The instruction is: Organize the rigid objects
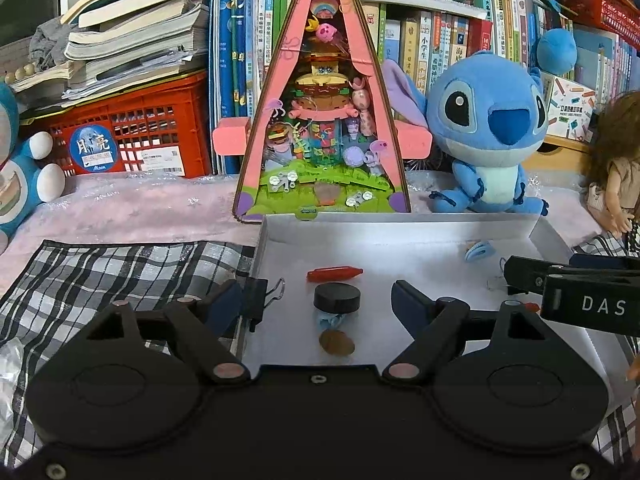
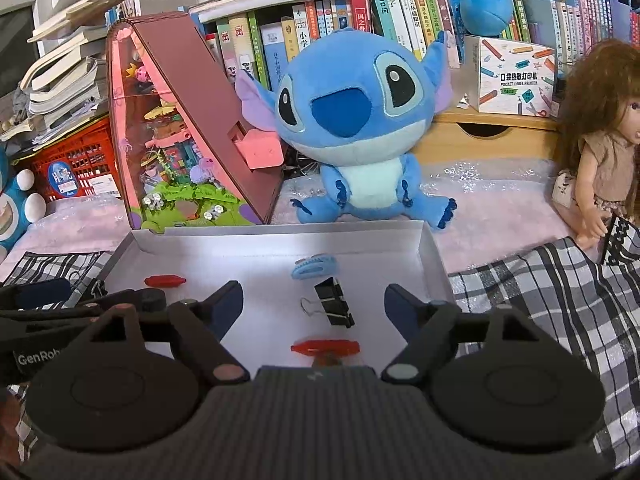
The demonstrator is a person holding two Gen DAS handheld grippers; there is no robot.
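Two black two-finger grippers hang side by side over a shallow white cardboard tray (image 2: 430,254), both tilted downward. The left gripper (image 1: 316,306) stands open with nothing pressed between its blue-padded fingers; its left finger is outside the tray's left wall. The right gripper (image 2: 314,306) is likewise open and grips nothing.

Inside the tray lie two red crayon-shaped pieces (image 1: 335,273) (image 2: 325,347), one black round cap (image 1: 337,298), one brown coin-like disc (image 1: 337,343), one light blue hair claw (image 2: 314,266) towards the far edge, and one black binder clip (image 2: 335,306). A second black binder clip (image 1: 256,300) sits at the tray's left wall.

Beyond the far edge sit one blue plush toy (image 2: 356,128) and one pink triangular diorama (image 1: 322,120). "DAS" and "GenRob" are printed on the grippers; a box (image 2: 516,76) reads "POCKET LABEL PRINTER".
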